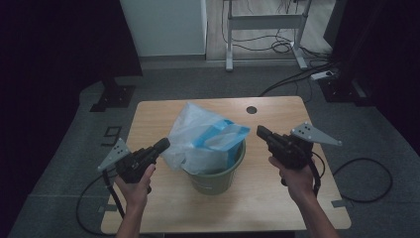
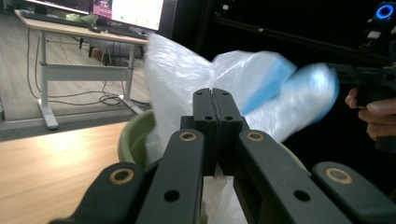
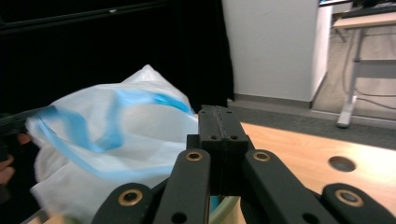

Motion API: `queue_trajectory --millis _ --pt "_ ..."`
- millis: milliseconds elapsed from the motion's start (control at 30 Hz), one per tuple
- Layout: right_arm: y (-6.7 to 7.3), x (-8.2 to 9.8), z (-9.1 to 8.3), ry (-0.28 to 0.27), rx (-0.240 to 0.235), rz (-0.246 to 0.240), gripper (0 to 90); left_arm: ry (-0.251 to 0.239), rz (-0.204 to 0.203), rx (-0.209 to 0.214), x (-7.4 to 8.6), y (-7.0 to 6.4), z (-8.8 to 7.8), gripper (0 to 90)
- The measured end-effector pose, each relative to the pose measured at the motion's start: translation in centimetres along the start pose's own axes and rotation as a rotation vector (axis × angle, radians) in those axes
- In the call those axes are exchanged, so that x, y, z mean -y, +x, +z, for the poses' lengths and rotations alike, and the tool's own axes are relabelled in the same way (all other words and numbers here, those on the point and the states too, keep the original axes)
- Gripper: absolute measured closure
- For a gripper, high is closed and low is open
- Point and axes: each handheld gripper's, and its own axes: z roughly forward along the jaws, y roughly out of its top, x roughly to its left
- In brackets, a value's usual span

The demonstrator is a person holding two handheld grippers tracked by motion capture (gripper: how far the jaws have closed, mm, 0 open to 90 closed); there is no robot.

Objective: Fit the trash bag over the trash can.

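A small green bin point(image 1: 218, 179) stands in the middle of the wooden table point(image 1: 277, 198). A white plastic bag with a blue band point(image 1: 208, 136) sits in it and billows up over its rim. My left gripper point(image 1: 165, 144) is just left of the bag, jaws shut and empty, pointing at it. My right gripper point(image 1: 260, 131) is just right of the bin, shut with nothing held. In the left gripper view the shut jaws point(image 2: 215, 100) face the bag point(image 2: 187, 74) and the bin's rim point(image 2: 133, 137). The right gripper view has its shut jaws point(image 3: 219, 116) in front of the bag point(image 3: 116, 135).
A round hole point(image 1: 251, 109) sits near the table's far edge. Cables point(image 1: 366, 178) lie on the grey floor to the right. A desk frame point(image 1: 265, 29) and a white cabinet point(image 1: 166, 25) stand beyond the table. The other hand point(image 2: 378, 112) appears at the right of the left gripper view.
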Motion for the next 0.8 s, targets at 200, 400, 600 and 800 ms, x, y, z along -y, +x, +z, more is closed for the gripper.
queue_trajectory --millis 200,400,600,800 --pt "0.1 2.4 0.5 0.039 -0.018 0.037 81.7 -0.016 -0.029 -0.01 1.3 0.3 -0.8 90.0" --pt "0.0 3.0 2.6 0.096 -0.05 0.066 71.2 -0.02 -0.047 -0.006 1.7 0.9 -1.1 90.0" --pt "0.6 2.5 4.9 0.13 -0.061 0.082 65.3 -0.028 -0.06 -0.006 2.0 1.3 -1.5 90.0" --pt "1.4 2.8 7.0 0.169 -0.064 0.081 60.2 -0.031 -0.061 -0.005 2.1 1.6 -1.7 90.0"
